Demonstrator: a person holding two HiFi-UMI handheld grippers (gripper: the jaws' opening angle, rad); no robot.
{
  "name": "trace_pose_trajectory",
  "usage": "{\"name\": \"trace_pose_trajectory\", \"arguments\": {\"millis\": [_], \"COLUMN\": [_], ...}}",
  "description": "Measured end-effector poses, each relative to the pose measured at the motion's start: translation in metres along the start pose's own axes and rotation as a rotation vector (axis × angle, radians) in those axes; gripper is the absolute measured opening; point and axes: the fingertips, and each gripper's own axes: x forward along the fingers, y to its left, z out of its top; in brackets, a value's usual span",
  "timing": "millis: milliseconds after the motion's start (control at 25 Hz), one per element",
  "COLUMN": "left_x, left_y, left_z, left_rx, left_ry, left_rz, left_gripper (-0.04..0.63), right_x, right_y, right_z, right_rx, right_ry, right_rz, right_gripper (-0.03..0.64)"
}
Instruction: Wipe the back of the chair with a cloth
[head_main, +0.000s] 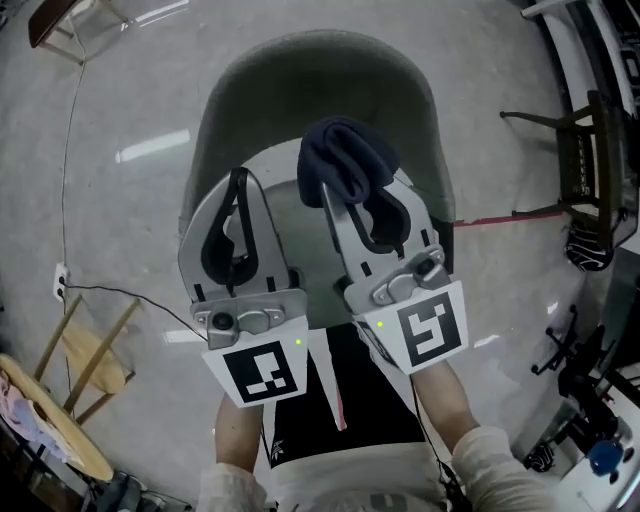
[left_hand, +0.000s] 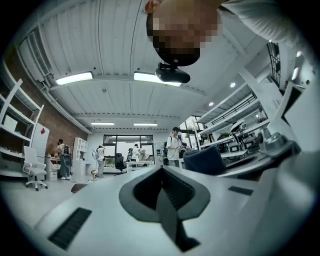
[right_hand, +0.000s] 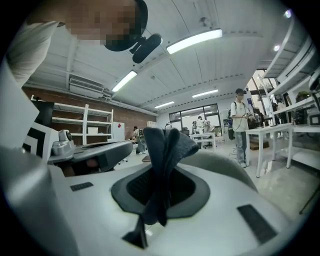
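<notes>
**Cloth pinched in the right claw, above the chair**

From the head view, the dark cloth (head_main: 345, 160) bunches over the right claw (head_main: 343, 192) and buries its tips. Both claws cover much of the grey chair (head_main: 310, 70), so the seat barely shows. The right gripper view settles it: that claw is clenched on the cloth, folds standing up between the jaws. The left claw (head_main: 239, 185) is squeezed closed on nothing, as its own view shows.
</notes>
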Motion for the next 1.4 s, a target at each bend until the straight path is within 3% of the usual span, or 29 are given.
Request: {"name": "trace_pose_trajectory", "arguments": {"millis": [200, 520, 680, 840, 1400], "left_x": [-0.005, -0.009, -0.011, -0.013, -0.006], "left_y": [0.016, 0.046, 0.056, 0.06, 0.042], "left_z": [-0.013, -0.021, -0.029, -0.036, -0.053], "left_rx": [0.007, 0.024, 0.028, 0.021, 0.017], "left_ry": [0.021, 0.041, 0.056, 0.067, 0.103], "left_rz": [0.022, 0.08, 0.099, 0.11, 0.062], "left_gripper": [0.015, 0.015, 0.015, 0.015, 0.015], "right_x": [0.028, 0.091, 0.111, 0.12, 0.104], "right_y": [0.013, 0.044, 0.047, 0.041, -0.032], "right_z": [-0.008, 0.013, 0.0, -0.012, -0.022], "right_rx": [0.032, 0.072, 0.088, 0.059, 0.009], "right_ry": [0.003, -0.062, -0.021, 0.011, 0.043], "right_rz": [0.038, 0.17, 0.185, 0.152, -0.093], "right_gripper": [0.06, 0.06, 0.06, 0.06, 0.06]}}
